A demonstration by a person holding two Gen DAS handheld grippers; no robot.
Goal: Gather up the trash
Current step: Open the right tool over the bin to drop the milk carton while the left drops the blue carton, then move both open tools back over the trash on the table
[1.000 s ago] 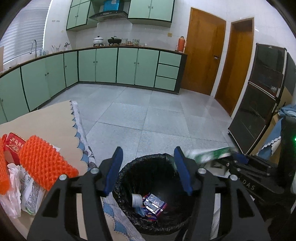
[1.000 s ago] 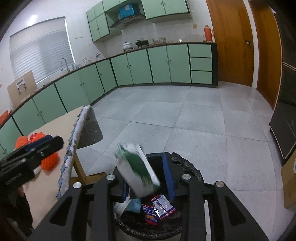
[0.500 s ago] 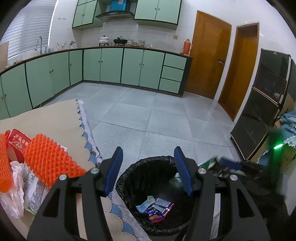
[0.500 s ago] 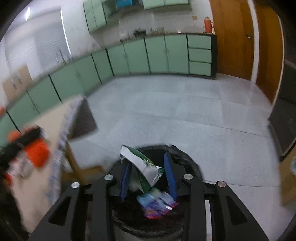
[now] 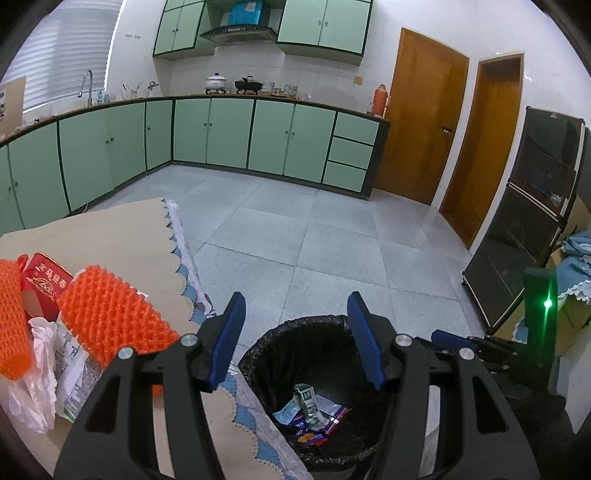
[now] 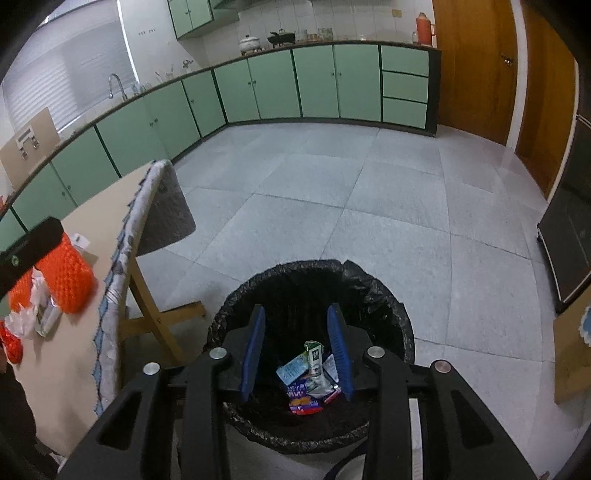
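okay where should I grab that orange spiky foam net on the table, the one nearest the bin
Grip the orange foam net across its narrow width, near the end closest to the table edge, coming from above. It lies flat and long over the wrappers, and looks soft enough to pinch.

**A green kitchen on a grey tiled floor**

Pale green cabinets (image 5: 229, 136) run along 2 walls under a dark counter, with matching wall cupboards (image 5: 321, 26) and a range hood (image 5: 238, 33) above. On the counter stand a white pot (image 5: 215, 82), a black pan (image 5: 248, 84) and an orange-red flask (image 5: 380, 96). A tap (image 5: 86, 79) rises beside the blinded window (image 5: 70, 55). At the right are 2 brown wooden doors (image 5: 421, 129) and a dark glass-fronted cabinet (image 5: 532, 206). The floor (image 5: 295, 229) is large grey tiles.
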